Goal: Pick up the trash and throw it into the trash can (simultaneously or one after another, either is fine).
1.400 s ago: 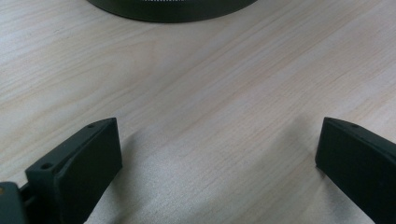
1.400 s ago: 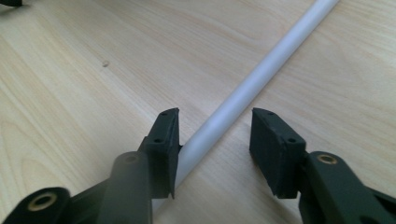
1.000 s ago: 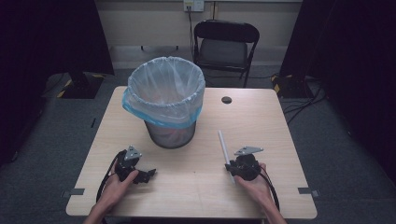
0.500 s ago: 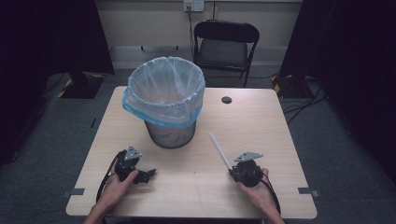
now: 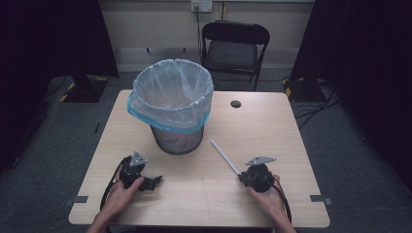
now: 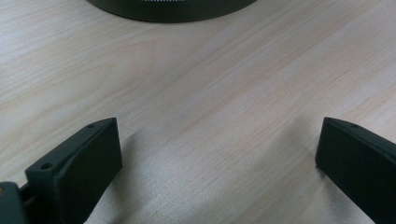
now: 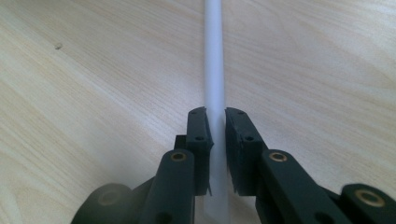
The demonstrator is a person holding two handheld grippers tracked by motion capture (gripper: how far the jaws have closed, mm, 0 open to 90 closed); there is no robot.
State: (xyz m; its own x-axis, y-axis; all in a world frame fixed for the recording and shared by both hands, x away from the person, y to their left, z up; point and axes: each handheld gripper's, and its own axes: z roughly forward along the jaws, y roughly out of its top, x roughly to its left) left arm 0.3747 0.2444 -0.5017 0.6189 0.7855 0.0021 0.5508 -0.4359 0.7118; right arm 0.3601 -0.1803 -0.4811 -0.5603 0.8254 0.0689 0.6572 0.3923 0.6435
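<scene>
R gripper (image 7: 215, 128) has just closed its fingers (image 7: 198, 135) on the white stick (image 7: 215, 60); a sec ago the stick pointed nearly straight up the desk (image 5: 272, 121), now it slants toward the bin (image 5: 172, 109), tip closer to the bin's base. So the grasp looks made, and I'd judge the next step is lift & carry to the bin w/ the blue-edged liner, prob. to drop it in.

R fingers: clenched on the stick's near end, pads pressing both sides, stick running straight out between them over the wood. In the high view the stick (image 5: 224, 156) sits right of the bin, free end just short of the mesh base, held end at the R gripper (image 5: 241, 175) farther from the bin.

L gripper (image 5: 156, 181): fingers (image 6: 88, 158) spread wide, released, nothing between them, only bare desk, w/ the bin's dark base rim just ahead. It rests in front of the bin, to the left side.
</scene>
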